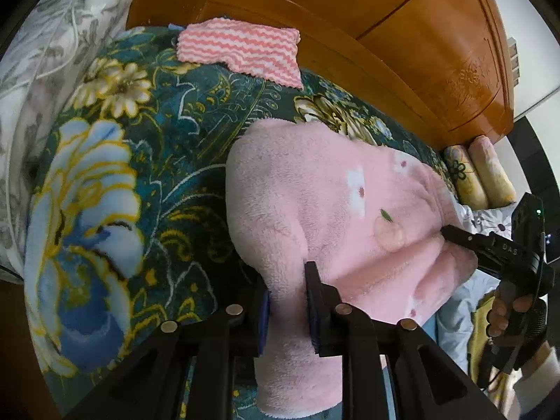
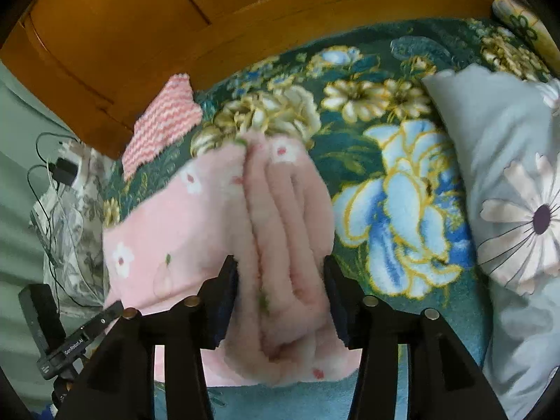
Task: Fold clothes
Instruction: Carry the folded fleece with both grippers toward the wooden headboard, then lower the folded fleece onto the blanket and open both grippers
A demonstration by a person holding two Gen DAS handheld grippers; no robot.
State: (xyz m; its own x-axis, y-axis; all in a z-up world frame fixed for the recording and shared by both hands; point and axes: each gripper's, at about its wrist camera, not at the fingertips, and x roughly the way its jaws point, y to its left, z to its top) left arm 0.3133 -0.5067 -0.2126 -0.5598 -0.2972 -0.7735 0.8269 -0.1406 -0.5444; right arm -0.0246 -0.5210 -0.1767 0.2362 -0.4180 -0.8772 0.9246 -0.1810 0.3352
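Observation:
A fluffy pink garment (image 1: pixel 315 189) with small white flowers lies partly folded on a dark green floral blanket (image 1: pixel 157 133). My left gripper (image 1: pixel 287 301) is shut on the garment's near left edge, with pink fleece pinched between the pads. The right gripper (image 1: pixel 455 236) shows at the far right of the left wrist view, held by a hand and biting the garment's right side. In the right wrist view my right gripper (image 2: pixel 280 301) is shut on a thick bunched fold of the pink garment (image 2: pixel 196 217), and the left gripper's finger (image 2: pixel 105 315) shows at lower left.
A pink and white zigzag cloth (image 1: pixel 241 50) lies folded at the blanket's far edge by the wooden headboard (image 1: pixel 402 28). A grey flowered pillow (image 2: pixel 507 192) lies to the right. A charger and cables (image 2: pixel 59 175) lie at the left. Rolled bedding (image 1: pixel 483 171) lies by the headboard.

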